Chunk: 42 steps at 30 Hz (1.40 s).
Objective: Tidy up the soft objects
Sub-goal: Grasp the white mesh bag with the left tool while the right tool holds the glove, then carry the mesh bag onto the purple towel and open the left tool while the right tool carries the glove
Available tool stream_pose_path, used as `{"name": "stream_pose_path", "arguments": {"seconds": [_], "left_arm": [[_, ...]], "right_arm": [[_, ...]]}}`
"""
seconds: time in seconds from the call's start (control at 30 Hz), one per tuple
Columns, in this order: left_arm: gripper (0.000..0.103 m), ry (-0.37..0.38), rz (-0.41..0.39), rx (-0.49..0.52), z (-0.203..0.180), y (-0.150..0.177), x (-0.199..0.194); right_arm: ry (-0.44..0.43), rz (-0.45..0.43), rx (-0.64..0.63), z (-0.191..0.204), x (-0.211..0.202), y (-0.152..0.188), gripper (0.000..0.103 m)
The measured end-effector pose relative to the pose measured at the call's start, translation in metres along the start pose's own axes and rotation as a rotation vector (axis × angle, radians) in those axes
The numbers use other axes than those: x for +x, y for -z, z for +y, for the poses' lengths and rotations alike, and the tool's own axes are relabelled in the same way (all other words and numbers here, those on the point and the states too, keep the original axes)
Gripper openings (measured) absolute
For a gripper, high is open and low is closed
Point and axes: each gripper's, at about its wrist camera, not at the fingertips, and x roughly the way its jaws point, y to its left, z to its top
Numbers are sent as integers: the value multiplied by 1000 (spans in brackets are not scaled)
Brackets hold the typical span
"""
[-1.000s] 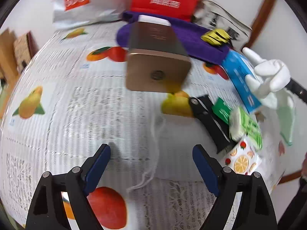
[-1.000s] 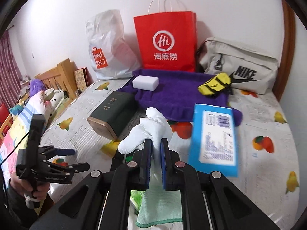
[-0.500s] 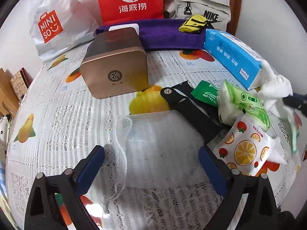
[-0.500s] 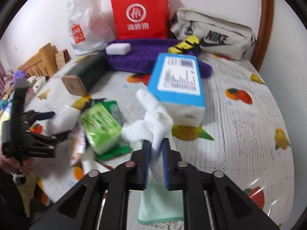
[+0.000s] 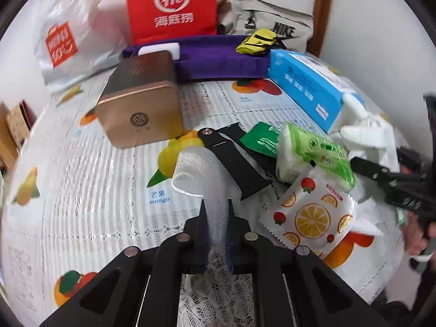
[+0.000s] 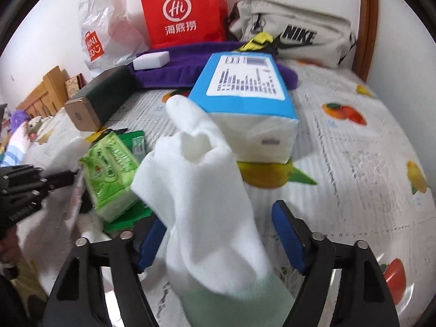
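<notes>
White mesh pouch (image 5: 203, 175) sits clamped in my left gripper (image 5: 216, 218), near the gold tin (image 5: 139, 114); my right gripper (image 6: 218, 231) gapes apart around the white sock (image 6: 201, 190), right of the green tissue pack (image 6: 111, 171)

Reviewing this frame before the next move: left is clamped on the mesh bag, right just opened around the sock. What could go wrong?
1. The left gripper is shut on the white mesh bag, whose far end touches the black strap; lifting may drag the strap along.
2. The white sock stands between the open fingers of the right gripper; it may snag on retreat.
</notes>
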Motion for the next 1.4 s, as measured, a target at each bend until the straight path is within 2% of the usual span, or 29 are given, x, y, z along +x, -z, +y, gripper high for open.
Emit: {"name": "stream_pose_path", "arguments": {"seconds": [0.03,0.1,0.17,0.27,0.5,0.73,1.4], "left_arm": [[8,-7,2,-13,3,0,-1],[8,-35,0,-32,8,1,-4],[8,-54,-1,-54,15,2,-7],[7,-36,-19,-106,25,3,-17],[7,-52,-84,-143,34,-4,-49],[7,-46,-117,-179,41,-9,-67],[7,-28,-159,-251,47,-44,-86]], "right_arm": [[2,-5,-2,0,0,0,56],[0,-14,11,-2,-2,1,32],[-7,-11,25,-6,-4,0,16],[-22,-6,50,-13,-9,0,15],[-32,-30,62,-15,-34,-6,14],[-43,-55,46,-14,-54,-15,13],[-54,-128,28,-16,-91,-52,12]]}}
